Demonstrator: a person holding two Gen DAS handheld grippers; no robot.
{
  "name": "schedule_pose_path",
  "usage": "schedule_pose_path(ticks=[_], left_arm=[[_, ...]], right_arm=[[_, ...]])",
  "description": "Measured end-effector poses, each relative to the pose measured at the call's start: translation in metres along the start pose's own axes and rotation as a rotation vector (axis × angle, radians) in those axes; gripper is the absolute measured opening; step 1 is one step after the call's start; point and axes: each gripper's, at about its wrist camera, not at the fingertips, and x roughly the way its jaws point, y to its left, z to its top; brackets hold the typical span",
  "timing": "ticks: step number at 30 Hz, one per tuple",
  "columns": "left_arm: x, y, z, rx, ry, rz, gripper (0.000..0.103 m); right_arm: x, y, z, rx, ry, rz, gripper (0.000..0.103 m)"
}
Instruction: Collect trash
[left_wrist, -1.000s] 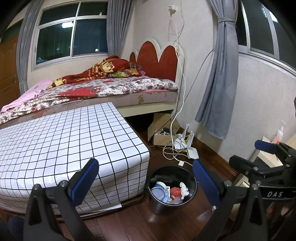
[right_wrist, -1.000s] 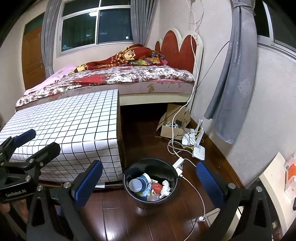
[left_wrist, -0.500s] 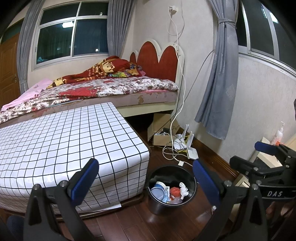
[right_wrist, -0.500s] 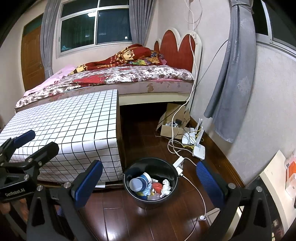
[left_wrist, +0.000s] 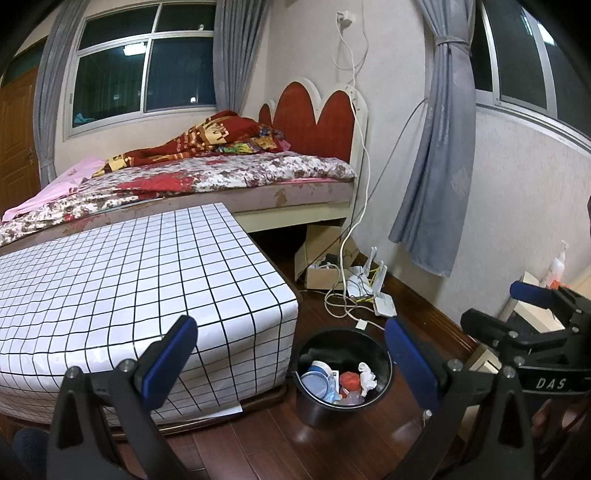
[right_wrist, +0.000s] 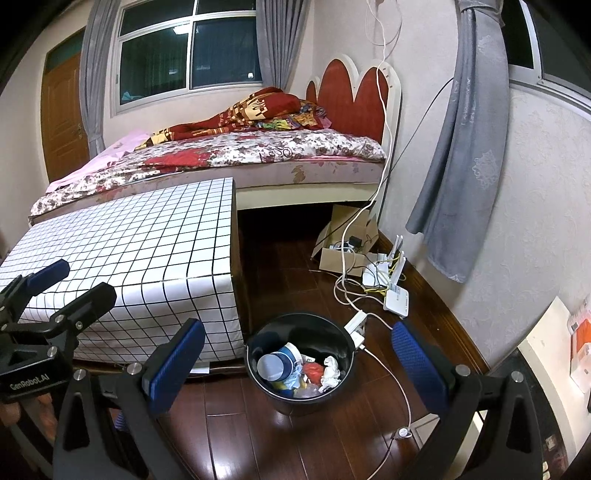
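A black trash bin (left_wrist: 314, 402) stands on the wood floor by the corner of a low table; it also shows in the right wrist view (right_wrist: 295, 404). It holds a blue-and-white cup (right_wrist: 279, 363), a red wad (right_wrist: 314, 370), crumpled white paper (right_wrist: 330, 371) and other scraps. My left gripper (left_wrist: 290, 360) is open and empty, held above the bin's near side. My right gripper (right_wrist: 299, 360) is open and empty, also above the bin. Each gripper shows at the edge of the other's view, the right one (left_wrist: 532, 310) and the left one (right_wrist: 55, 286).
A low table with a white grid cloth (left_wrist: 129, 280) is left of the bin. A bed (left_wrist: 229, 177) lies behind. A cardboard box (left_wrist: 325, 258), routers (right_wrist: 395, 291), a power strip (right_wrist: 356, 323) and cables (right_wrist: 391, 369) lie on the floor right of the bin. A grey curtain (left_wrist: 436, 166) hangs by the wall.
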Motion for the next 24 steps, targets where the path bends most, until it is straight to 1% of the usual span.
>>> schedule_pose_path(ticks=[13,24], left_arm=[[0.0004,-0.0014,-0.0007,0.002,0.004,0.001,0.102],[0.0021,-0.0011,-0.0024,0.012,0.004,-0.012,0.102]], right_arm=[[0.0003,-0.0003,-0.0001,0.0,0.0,0.001,0.102],[0.0003,-0.0009,-0.0005,0.001,0.0,0.0,0.102]])
